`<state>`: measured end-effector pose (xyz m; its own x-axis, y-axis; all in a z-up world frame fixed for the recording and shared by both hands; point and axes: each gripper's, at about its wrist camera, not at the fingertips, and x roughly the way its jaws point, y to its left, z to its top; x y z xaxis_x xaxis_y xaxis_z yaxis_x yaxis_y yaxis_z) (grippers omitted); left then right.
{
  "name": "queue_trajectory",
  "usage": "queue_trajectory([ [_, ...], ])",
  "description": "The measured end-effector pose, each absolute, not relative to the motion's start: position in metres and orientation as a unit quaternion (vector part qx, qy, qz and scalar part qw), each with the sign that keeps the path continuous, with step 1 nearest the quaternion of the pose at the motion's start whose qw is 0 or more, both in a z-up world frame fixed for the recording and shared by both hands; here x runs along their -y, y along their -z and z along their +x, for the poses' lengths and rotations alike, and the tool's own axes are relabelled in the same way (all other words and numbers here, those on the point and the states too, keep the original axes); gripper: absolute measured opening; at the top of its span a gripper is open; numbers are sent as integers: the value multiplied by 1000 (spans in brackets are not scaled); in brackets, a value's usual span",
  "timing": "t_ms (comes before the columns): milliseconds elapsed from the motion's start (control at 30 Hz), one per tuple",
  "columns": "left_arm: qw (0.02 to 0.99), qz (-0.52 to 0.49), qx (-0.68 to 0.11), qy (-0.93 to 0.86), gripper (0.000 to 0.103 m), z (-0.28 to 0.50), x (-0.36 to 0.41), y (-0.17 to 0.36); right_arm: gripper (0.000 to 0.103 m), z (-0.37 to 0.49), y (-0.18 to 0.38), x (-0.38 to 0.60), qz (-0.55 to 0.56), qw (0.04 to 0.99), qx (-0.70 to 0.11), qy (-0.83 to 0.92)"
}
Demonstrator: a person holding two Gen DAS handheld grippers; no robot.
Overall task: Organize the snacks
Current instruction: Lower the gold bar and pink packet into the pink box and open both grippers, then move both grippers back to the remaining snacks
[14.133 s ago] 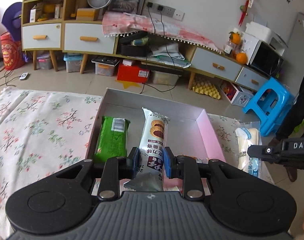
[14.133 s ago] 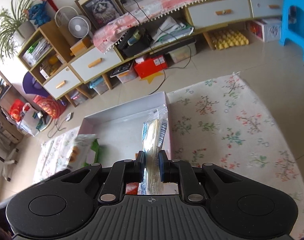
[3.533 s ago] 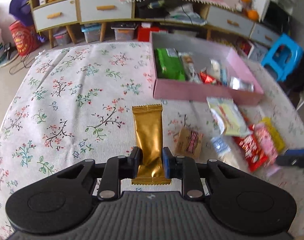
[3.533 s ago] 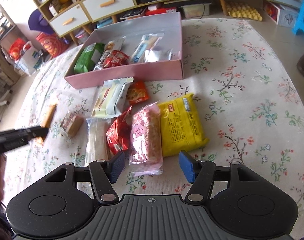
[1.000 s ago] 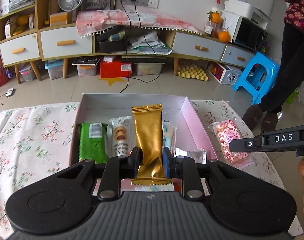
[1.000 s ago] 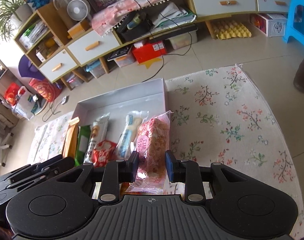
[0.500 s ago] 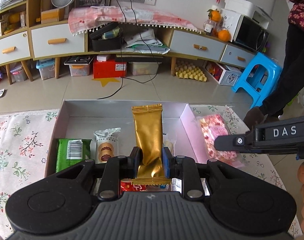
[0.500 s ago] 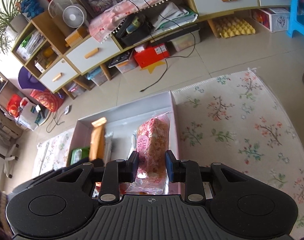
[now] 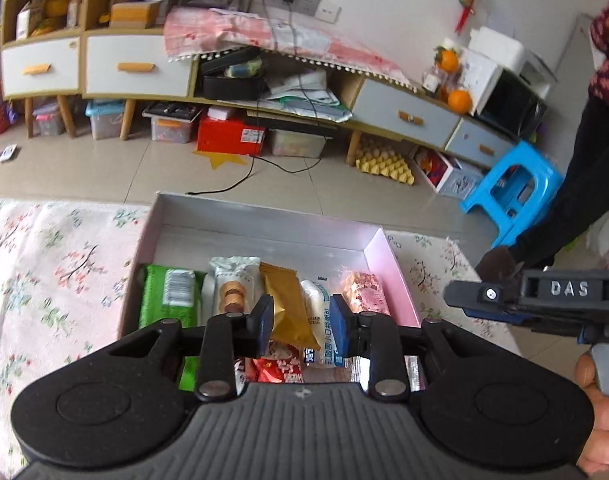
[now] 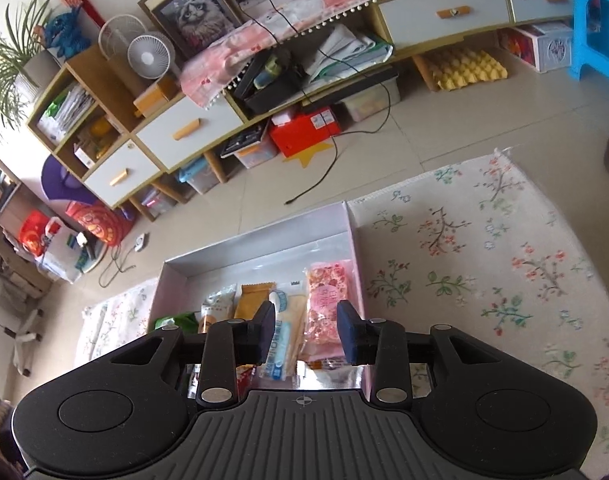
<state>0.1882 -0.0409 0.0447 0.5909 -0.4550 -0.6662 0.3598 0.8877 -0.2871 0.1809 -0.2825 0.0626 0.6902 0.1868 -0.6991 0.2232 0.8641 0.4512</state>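
- The pink box (image 9: 392, 264) sits in the middle of both views on the flowered cloth (image 9: 56, 264), and a row of snacks already lies side by side in it.
- In the left wrist view the row reads, from left to right: a green pack (image 9: 170, 296), a white biscuit pack (image 9: 234, 284), a gold pack (image 9: 286, 304), a white-and-blue pack (image 9: 318, 320) and a pink pack (image 9: 364, 292) against the right wall.
- A red wrapper (image 9: 274, 366) and a silvery wrapper (image 9: 414, 370) show at the near end of the box, partly hidden by the gripper body.
- The left gripper (image 9: 300, 322) has just been opening; its pads stand clear either side of the gold pack, which lies in the box, so that snack looks delivered.
- The right gripper (image 10: 306, 332) has likewise just been opening; the pink pack (image 10: 326, 304) lies below between its spread pads, untouched, in the box's right end.
- Both grippers hold nothing now.
- Judged from this, seven snacks are put away and the far half of the box is still bare.
- Whether snacks remain outside the box cannot be told: the cloth in view shows none, but the near area is hidden behind the grippers.
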Motion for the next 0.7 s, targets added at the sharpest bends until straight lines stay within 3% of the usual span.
queue_trajectory([
  [167,887,-76,-404,209,38,175,29,-51,36,164,-73,280,257,878,-403,-4],
  [233,888,-66,-406,205,42,168,29,-54,40,156,-77,276,242,883,-403,-6],
  [533,896,16,-398,199,54,127,32,-60,40,114,-89,256,214,884,-414,-28],
  [633,897,19,-389,210,67,111,31,-62,41,99,-94,245,194,889,-413,-34],
  [700,898,26,-384,212,74,102,31,-62,50,89,-97,236,171,896,-409,-34],
])
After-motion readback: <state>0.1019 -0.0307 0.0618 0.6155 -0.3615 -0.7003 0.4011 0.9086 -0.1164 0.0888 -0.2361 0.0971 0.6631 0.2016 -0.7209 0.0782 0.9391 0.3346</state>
